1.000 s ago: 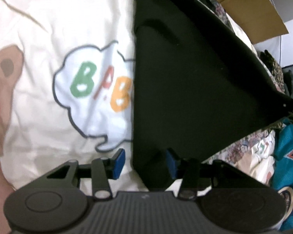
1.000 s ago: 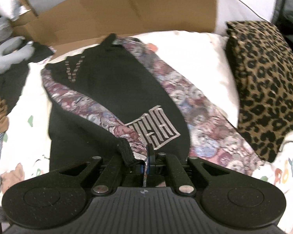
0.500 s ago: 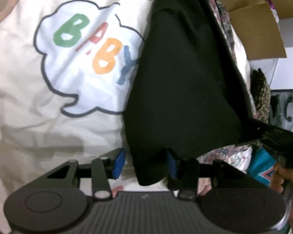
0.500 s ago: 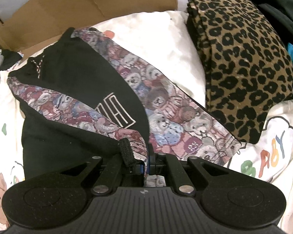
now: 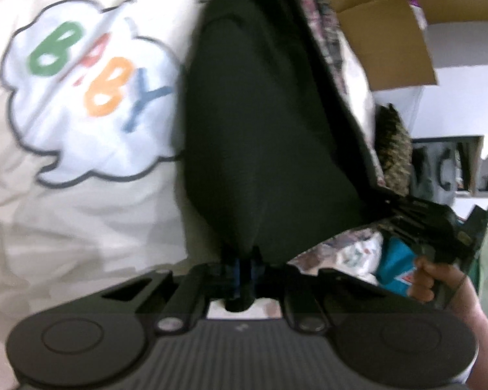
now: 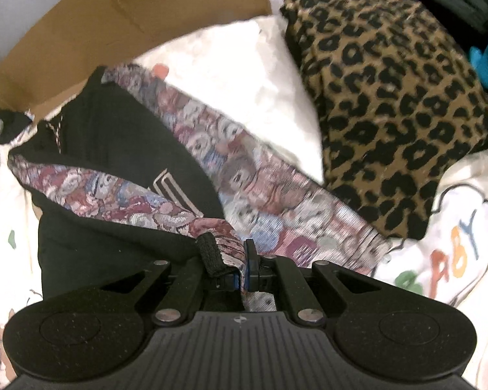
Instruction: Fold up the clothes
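A cream bedsheet (image 5: 81, 227) printed with a cloud that reads "BABY" covers the bed and carries everything else. On it lies the black sweatshirt (image 6: 120, 149), the widest garment in sight, its sleeves made of a bear-patterned woven fabric in reds, blues and greys and its chest marked with a pale line emblem that one sleeve partly covers. The left wrist view shows the plain black side of the same garment hanging in a taut slope from the far gripper down to the near one. A folded leopard-print garment (image 6: 384, 97) sits just beside the sweatshirt's right sleeve, touching its edge. Behind them stands a brown cardboard box (image 6: 120, 22) with open flaps, and a white pillow (image 6: 244, 74) lies between the box and the leopard print.

The right gripper (image 6: 240, 269) is clamped on the sweatshirt's patterned sleeve end — the black ribbed cuff (image 6: 213, 253) bunches just outside its fingers. In the left wrist view that gripper appears at the right, held in the person's hand (image 5: 436, 279). The left gripper (image 5: 242, 269) has its jaws closed on the black fabric's lower corner, blue pads nearly together with cloth pinched between them.
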`<action>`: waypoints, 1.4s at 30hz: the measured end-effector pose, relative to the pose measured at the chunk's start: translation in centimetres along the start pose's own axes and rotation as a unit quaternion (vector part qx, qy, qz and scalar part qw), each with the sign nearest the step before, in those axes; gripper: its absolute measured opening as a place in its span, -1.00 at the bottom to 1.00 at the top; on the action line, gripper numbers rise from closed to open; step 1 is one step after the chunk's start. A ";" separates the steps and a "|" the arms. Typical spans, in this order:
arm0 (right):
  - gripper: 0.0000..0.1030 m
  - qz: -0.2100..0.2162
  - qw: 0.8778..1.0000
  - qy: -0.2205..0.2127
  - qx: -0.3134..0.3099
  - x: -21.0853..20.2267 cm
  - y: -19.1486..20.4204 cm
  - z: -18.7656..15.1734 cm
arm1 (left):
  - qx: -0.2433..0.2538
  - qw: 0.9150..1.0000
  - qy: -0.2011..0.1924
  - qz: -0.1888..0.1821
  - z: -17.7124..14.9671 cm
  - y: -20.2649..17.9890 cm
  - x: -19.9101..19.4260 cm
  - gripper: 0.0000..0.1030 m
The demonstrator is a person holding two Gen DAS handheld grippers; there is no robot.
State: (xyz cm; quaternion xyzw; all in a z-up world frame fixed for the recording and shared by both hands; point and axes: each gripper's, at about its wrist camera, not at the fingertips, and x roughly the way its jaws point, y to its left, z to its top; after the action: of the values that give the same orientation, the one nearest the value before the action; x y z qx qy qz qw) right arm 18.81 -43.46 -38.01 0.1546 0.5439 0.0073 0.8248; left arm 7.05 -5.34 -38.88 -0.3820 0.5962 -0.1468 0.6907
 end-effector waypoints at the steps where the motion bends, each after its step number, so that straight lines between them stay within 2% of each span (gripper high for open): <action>1: -0.98 -0.001 1.000 -0.004 0.005 -0.3 -0.3 0.1 | 0.005 1.000 0.001 -0.004 -0.1 -0.3 0.3 -0.89; 8: -0.98 -0.008 0.999 -0.007 0.042 -0.4 -3.2 0.5 | 0.018 1.000 0.011 -0.010 -0.9 -1.4 2.1 -0.89; 12: -0.98 0.004 0.998 -0.005 0.059 0.4 -4.8 0.4 | 0.022 1.000 0.017 -0.007 -1.5 -1.8 3.1 -0.89; 16: -0.96 0.005 0.998 0.011 0.068 1.7 -5.7 0.5 | 0.022 0.999 0.025 -0.002 -1.7 -1.9 3.8 -0.87; 21: -0.80 -0.014 0.999 0.016 0.045 2.1 -5.2 0.8 | 0.018 0.999 0.039 0.003 -1.6 -1.6 4.2 -0.76; 26: -0.62 -0.020 1.000 0.006 0.010 1.5 -4.7 1.3 | 0.018 0.999 0.043 0.005 -1.7 -1.8 4.6 -0.73; 29: -0.62 -0.027 0.998 0.004 -0.055 0.8 -3.7 1.5 | 0.015 0.999 0.041 0.001 -1.8 -1.5 4.5 -0.73; 34: -0.62 -0.035 0.987 0.002 -0.155 0.4 -2.1 1.5 | 0.016 0.999 0.038 -0.001 -1.9 -1.4 4.0 -0.73; 38: -0.65 -0.035 0.986 -0.011 -0.160 0.2 -2.1 1.9 | 0.012 0.999 0.034 -0.006 -2.1 -1.2 3.9 -0.75; 39: -0.70 -0.030 0.987 -0.015 -0.155 0.1 -2.1 2.0 | 0.010 0.999 0.033 -0.007 -2.2 -1.1 3.9 -0.79; 40: -0.85 -0.027 0.987 -0.017 -0.155 -0.1 -2.1 2.1 | 0.009 0.999 0.033 -0.008 -2.2 -1.1 3.8 -0.82; 42: -0.91 -0.019 0.988 -0.023 -0.149 -0.3 -2.1 2.3 | 0.005 0.999 0.032 -0.008 -2.2 -0.9 3.8 -0.87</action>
State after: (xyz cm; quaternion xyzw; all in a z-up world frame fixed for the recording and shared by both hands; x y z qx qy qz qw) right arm 20.40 -46.05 -37.45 0.0202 0.5206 0.0692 0.8508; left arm 6.16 -9.25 -40.94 -0.3783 0.6143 -0.1672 0.6720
